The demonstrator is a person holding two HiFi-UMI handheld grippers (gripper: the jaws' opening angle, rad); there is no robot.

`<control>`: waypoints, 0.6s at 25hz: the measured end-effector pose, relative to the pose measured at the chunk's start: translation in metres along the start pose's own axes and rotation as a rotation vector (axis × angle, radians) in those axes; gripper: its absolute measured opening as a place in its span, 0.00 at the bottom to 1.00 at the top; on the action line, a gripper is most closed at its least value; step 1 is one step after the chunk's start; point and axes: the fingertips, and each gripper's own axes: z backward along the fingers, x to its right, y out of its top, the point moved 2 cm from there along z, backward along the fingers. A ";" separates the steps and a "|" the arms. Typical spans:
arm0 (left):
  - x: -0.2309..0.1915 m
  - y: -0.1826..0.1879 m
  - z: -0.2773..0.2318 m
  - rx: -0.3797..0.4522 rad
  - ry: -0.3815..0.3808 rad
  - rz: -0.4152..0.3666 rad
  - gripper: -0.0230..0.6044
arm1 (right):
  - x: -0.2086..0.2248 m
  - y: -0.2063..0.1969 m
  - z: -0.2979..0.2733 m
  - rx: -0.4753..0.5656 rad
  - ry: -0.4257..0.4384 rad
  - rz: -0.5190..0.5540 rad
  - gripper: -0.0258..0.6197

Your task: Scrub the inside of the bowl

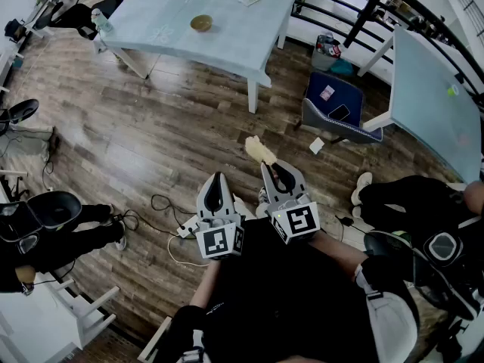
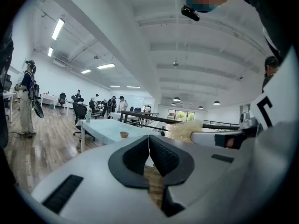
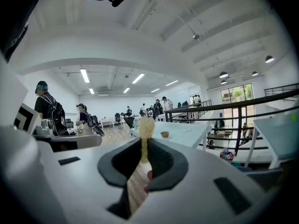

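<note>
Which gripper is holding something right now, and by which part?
The right gripper pinches a fibrous scrubber by its narrow lower end, with the bushy end sticking out. The left gripper is shut on nothing.

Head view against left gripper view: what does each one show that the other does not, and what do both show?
Only the head view: a blue chair and cables on the floor. Only the left gripper view: ceiling lights and a standing person. Both: the bowl on the table, the left claw, shut and empty, and the scrubber held in the right claw.
</note>
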 end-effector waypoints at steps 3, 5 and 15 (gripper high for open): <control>0.006 -0.005 0.001 -0.002 0.019 0.014 0.06 | 0.004 -0.001 0.000 -0.012 0.027 0.024 0.11; 0.007 -0.008 0.001 -0.009 0.029 0.015 0.06 | 0.005 -0.001 -0.001 -0.016 0.037 0.026 0.11; 0.000 -0.004 -0.005 -0.006 0.057 0.003 0.06 | 0.003 -0.002 -0.013 -0.019 0.071 0.028 0.11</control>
